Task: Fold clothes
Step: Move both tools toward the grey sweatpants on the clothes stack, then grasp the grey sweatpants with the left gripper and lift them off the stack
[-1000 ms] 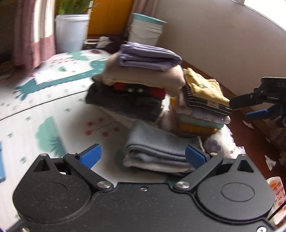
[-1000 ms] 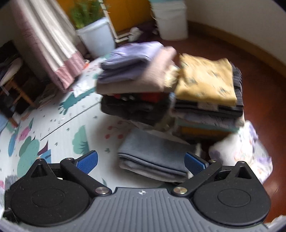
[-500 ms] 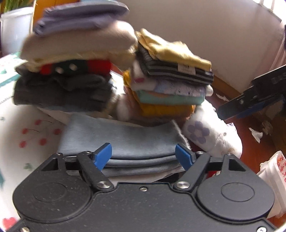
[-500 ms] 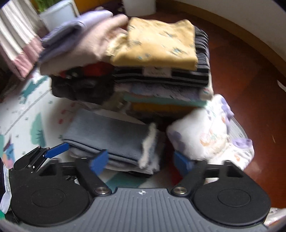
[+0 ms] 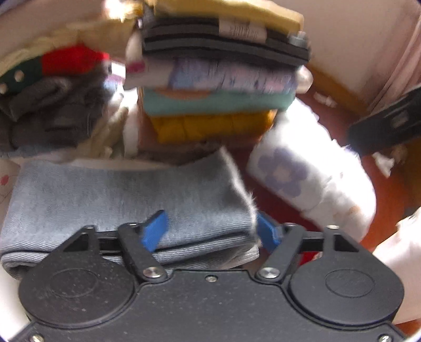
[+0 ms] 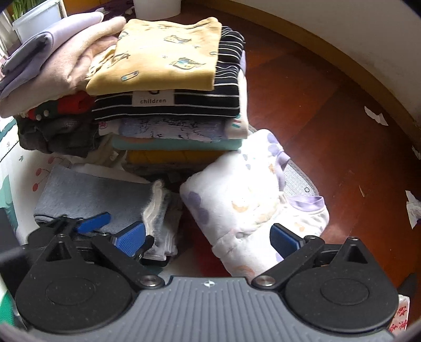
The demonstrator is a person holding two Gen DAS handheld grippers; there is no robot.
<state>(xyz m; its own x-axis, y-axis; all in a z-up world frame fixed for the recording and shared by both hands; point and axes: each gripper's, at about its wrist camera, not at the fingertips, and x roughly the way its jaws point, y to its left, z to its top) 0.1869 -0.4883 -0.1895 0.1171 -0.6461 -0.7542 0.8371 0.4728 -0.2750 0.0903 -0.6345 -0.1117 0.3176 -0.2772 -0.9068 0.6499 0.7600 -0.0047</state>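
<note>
A folded grey-blue garment [image 5: 126,200] lies on the play mat; it also shows in the right wrist view [image 6: 92,197]. My left gripper [image 5: 210,231] is open, its jaws astride the garment's right front corner, one pad resting on top. It also shows in the right wrist view [image 6: 94,223]. My right gripper [image 6: 208,236] is open, its jaws astride the near end of a folded white floral garment [image 6: 250,200], which also shows in the left wrist view [image 5: 310,184].
Two tall stacks of folded clothes stand behind: one topped by a yellow printed top [image 6: 163,55], one by lilac and beige pieces [image 6: 52,60]. Wooden floor [image 6: 329,118] with paper scraps lies right. A white planter [image 6: 34,21] stands far left.
Both grippers moved forward and down to the clothes. The left now straddles the grey-blue garment's corner; the right now straddles the white floral garment.
</note>
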